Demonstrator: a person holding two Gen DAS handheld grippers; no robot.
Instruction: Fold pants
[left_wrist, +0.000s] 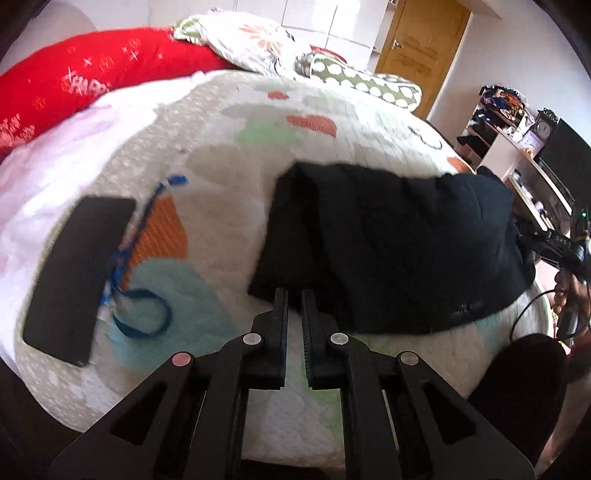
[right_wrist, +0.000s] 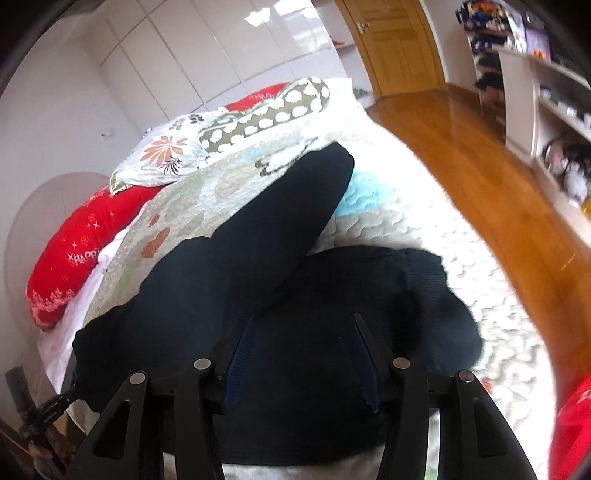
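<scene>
Dark navy pants (left_wrist: 388, 240) lie in a folded heap on the patterned quilt (left_wrist: 221, 147). My left gripper (left_wrist: 294, 292) is shut, its tips at the near left edge of the pants; no cloth shows lifted between them. In the right wrist view the pants (right_wrist: 295, 280) fill the middle, with one leg (right_wrist: 295, 206) stretching away across the bed. My right gripper (right_wrist: 303, 319) hovers over the wide waist part, fingers spread apart and blue pads (right_wrist: 240, 354) not pressing on the cloth.
A flat black slab (left_wrist: 77, 273) and a blue strap (left_wrist: 140, 317) lie on the quilt to the left. Red (left_wrist: 92, 85), floral (left_wrist: 243, 40) and spotted (left_wrist: 362, 81) pillows line the far end. Wooden floor (right_wrist: 480, 166) and shelves (right_wrist: 546, 110) lie beyond the bed's right edge.
</scene>
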